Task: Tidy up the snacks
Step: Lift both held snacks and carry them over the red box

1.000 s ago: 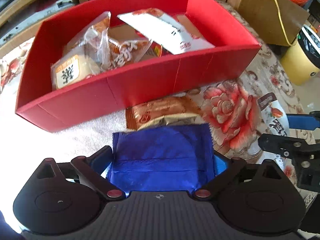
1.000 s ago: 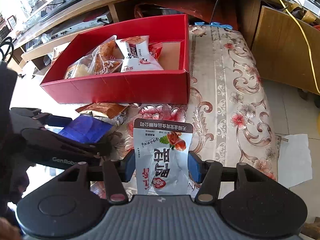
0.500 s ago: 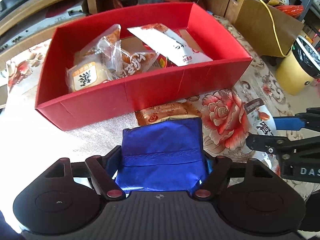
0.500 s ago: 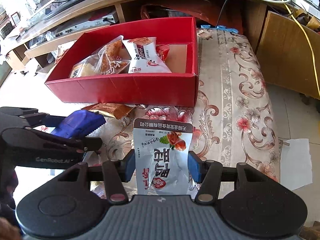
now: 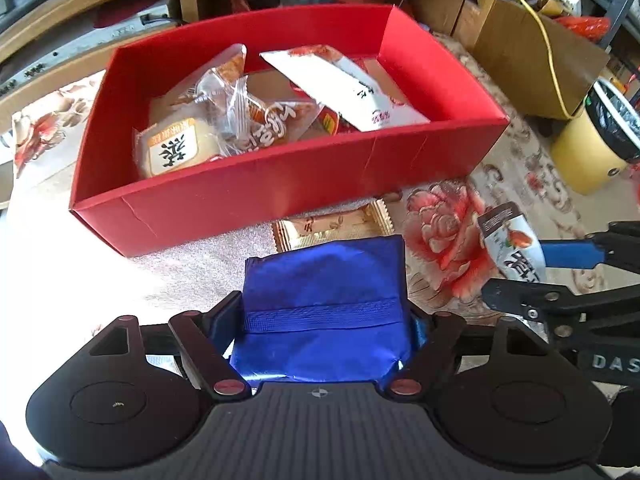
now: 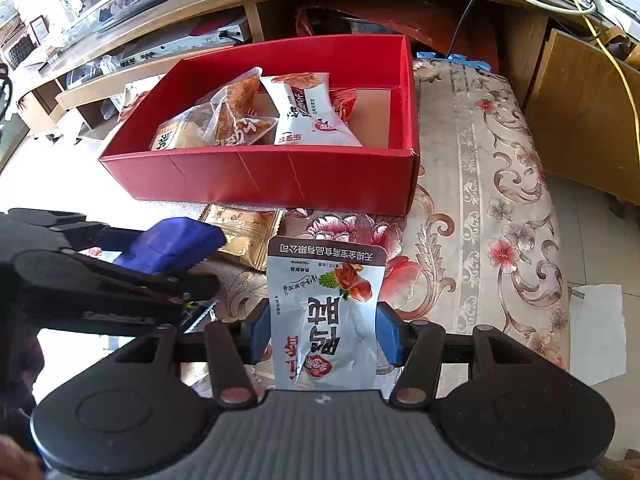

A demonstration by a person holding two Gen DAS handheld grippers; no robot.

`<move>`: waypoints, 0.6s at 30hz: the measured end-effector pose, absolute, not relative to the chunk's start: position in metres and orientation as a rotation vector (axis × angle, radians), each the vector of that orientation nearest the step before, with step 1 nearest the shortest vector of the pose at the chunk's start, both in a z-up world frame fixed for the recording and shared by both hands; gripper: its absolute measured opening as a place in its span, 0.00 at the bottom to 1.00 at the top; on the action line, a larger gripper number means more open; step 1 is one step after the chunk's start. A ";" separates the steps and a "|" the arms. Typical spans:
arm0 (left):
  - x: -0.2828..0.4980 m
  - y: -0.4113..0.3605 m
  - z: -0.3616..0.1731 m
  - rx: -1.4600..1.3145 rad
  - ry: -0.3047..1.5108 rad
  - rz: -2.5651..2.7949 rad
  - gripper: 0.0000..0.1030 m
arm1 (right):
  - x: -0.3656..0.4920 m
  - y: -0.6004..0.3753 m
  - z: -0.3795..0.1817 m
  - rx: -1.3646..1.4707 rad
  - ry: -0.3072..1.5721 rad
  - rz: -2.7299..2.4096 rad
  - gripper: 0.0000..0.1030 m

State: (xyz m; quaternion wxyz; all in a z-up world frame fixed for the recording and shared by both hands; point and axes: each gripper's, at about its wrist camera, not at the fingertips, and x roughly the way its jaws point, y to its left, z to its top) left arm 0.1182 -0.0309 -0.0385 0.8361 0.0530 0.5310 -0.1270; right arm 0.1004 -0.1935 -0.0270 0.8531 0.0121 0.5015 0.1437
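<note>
Left tool (image 5: 324, 344): clamped on blue pack (image 5: 324, 300). Right tool (image 6: 322, 336): gripped white pouch (image 6: 324, 312). Red box (image 5: 280, 196) lay ahead of both. Advice: lift clear of near wall, release over bare right end.
</note>
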 end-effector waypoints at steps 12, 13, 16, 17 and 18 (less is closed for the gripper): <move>0.116 -0.028 -0.011 0.091 1.011 -0.245 0.79 | 0.104 -0.192 -0.011 0.048 1.001 0.304 0.51; 0.116 -0.028 -0.008 0.090 1.001 -0.244 0.79 | 0.106 -0.191 -0.008 0.051 0.992 0.302 0.51; 0.117 -0.027 0.000 0.083 0.975 -0.236 0.79 | 0.112 -0.189 -0.002 0.064 0.972 0.302 0.51; 0.118 -0.027 0.002 0.078 0.966 -0.231 0.78 | 0.114 -0.188 0.001 0.064 0.965 0.301 0.51; 0.120 -0.026 0.004 0.072 0.959 -0.223 0.78 | 0.116 -0.187 0.004 0.063 0.956 0.299 0.51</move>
